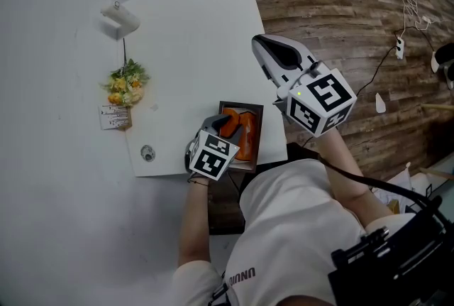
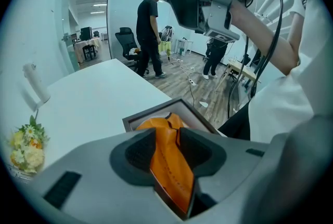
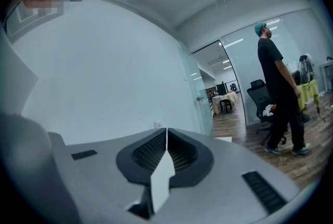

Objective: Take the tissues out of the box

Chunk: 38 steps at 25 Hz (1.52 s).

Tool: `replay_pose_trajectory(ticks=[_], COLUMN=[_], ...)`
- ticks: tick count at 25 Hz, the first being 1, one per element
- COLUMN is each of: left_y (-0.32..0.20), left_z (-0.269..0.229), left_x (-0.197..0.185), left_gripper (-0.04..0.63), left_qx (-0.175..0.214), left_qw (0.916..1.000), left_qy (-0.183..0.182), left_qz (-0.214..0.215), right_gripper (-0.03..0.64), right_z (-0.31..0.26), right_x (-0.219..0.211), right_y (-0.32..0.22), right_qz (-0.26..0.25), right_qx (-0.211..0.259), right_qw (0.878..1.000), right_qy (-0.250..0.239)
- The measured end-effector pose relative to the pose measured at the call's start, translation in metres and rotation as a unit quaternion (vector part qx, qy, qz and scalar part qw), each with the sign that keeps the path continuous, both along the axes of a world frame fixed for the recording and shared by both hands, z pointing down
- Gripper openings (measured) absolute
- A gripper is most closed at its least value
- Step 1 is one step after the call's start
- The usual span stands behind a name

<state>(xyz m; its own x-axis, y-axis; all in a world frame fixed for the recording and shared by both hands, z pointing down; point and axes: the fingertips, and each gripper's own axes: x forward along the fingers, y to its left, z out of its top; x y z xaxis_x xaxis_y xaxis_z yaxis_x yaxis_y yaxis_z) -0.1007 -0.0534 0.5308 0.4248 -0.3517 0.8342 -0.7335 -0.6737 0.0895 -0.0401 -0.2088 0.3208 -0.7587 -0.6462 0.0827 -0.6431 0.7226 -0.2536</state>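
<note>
Flowers (image 1: 126, 84) far left on white worktop (image 1: 198, 35). Near front edge, dark box (image 1: 241, 106) w/ orange tissue (image 2: 171, 166) poking up. Tilted down over it, left claw (image 2: 167, 134), jaws fairly wide but pinching that tissue. Further right, right claw (image 3: 166, 132) up in air, level, shut on white tissue (image 3: 161, 176), well clear of box.

Left gripper (image 1: 229, 127) down-tilted, right gripper (image 1: 262, 43) level

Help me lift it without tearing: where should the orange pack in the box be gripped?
Grip the raised middle ridge of the pack, coming from above into the open-topped box. The ridge stands up narrow, so fingers likely fit either side.
</note>
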Motion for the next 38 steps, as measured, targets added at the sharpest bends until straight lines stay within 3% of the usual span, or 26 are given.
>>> replay_pose_trajectory(ticks=[22, 38], left_y=[0.001, 0.006], left_z=[0.002, -0.004], left_x=[-0.007, -0.011], left_gripper=[0.054, 0.017], left_qx=[0.027, 0.024], left_qw=[0.9984, 0.9987], left_qy=[-0.049, -0.044], left_qz=[0.008, -0.012], right_gripper=[0.021, 0.021], right_z=[0.001, 0.002], right_x=[0.000, 0.002], right_y=[-0.002, -0.001], right_qz=[0.004, 0.007], right_qx=[0.001, -0.002], right_qw=[1.000, 1.000], right_qy=[0.002, 0.000])
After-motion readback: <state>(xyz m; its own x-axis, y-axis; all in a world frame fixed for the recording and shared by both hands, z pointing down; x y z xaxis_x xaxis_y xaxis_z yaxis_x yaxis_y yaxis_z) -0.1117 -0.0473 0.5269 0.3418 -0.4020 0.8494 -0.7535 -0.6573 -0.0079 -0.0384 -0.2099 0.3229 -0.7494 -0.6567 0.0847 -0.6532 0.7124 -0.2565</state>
